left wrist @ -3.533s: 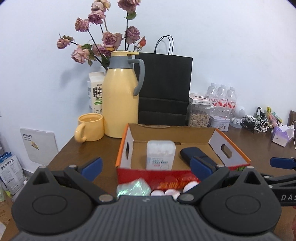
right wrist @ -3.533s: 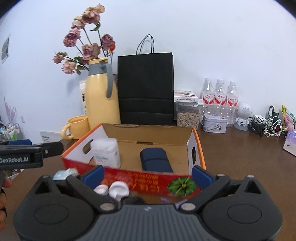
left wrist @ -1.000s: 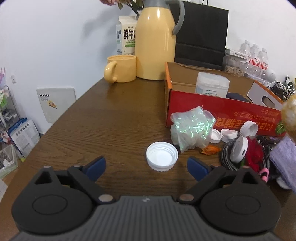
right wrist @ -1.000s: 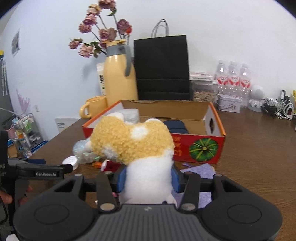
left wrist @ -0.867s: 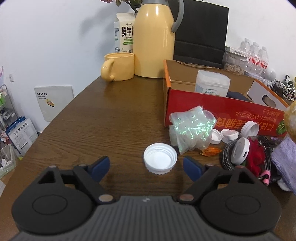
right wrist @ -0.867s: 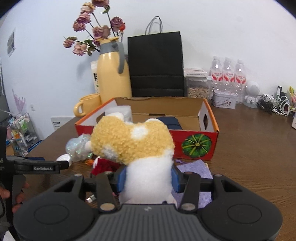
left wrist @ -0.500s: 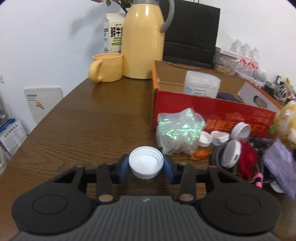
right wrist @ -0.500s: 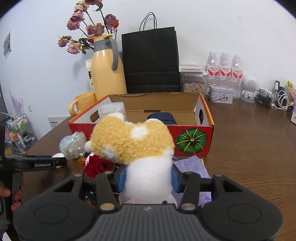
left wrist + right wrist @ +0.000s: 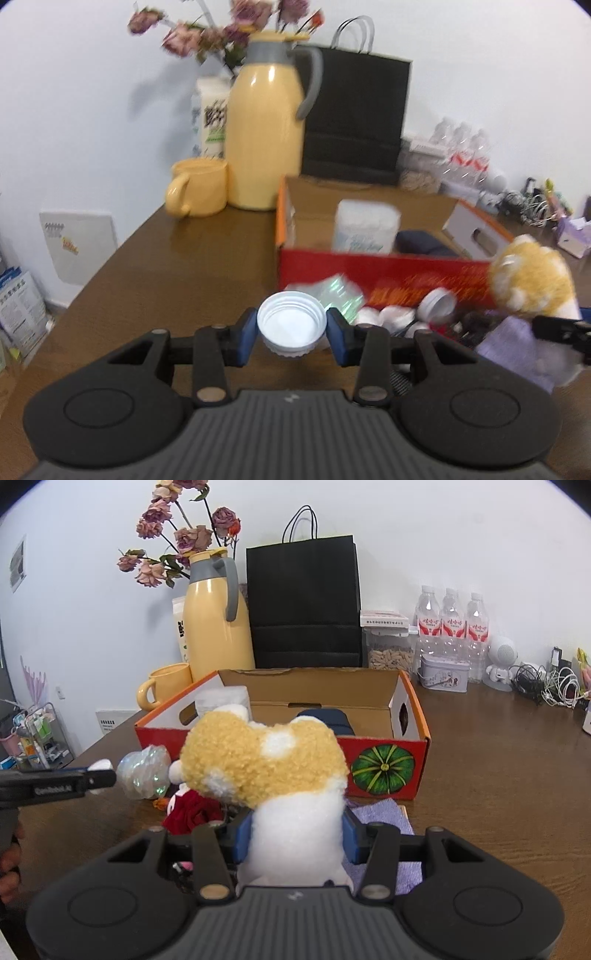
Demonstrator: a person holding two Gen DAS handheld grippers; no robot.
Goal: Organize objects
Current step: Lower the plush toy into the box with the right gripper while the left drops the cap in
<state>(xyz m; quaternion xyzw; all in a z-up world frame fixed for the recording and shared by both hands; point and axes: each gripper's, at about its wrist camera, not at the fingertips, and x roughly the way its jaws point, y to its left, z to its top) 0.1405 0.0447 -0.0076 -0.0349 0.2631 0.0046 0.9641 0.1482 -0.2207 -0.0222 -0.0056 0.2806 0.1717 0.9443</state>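
While your left gripper [image 9: 291,334] clenches the round white plastic screw lid [image 9: 291,328] between its blue pads [image 9: 246,336], the lid sits at the lower centre of the left wrist view, clear of the brown wooden table [image 9: 177,266]. Its open, threaded side faces up and toward the camera, and being round it has no long axis to speak of. Those jaws have just closed on it.

Your right gripper [image 9: 297,836] grasps the tan-and-white plush toy [image 9: 266,764] by its white body; the toy stands upright, long axis vertical, its tan head uppermost and turned away from the camera, filling the centre of the right wrist view.

Behind both, across the middle of each frame, lies the open red-and-orange cardboard box [image 9: 384,766] with a pumpkin picture on its front wall. A white plastic tub [image 9: 365,225] and a dark blue case [image 9: 421,240] lie inside it. Just in front of the box, at centre right of the left view, you have a crinkled iridescent wrapper [image 9: 336,291] and more white lids [image 9: 436,304].
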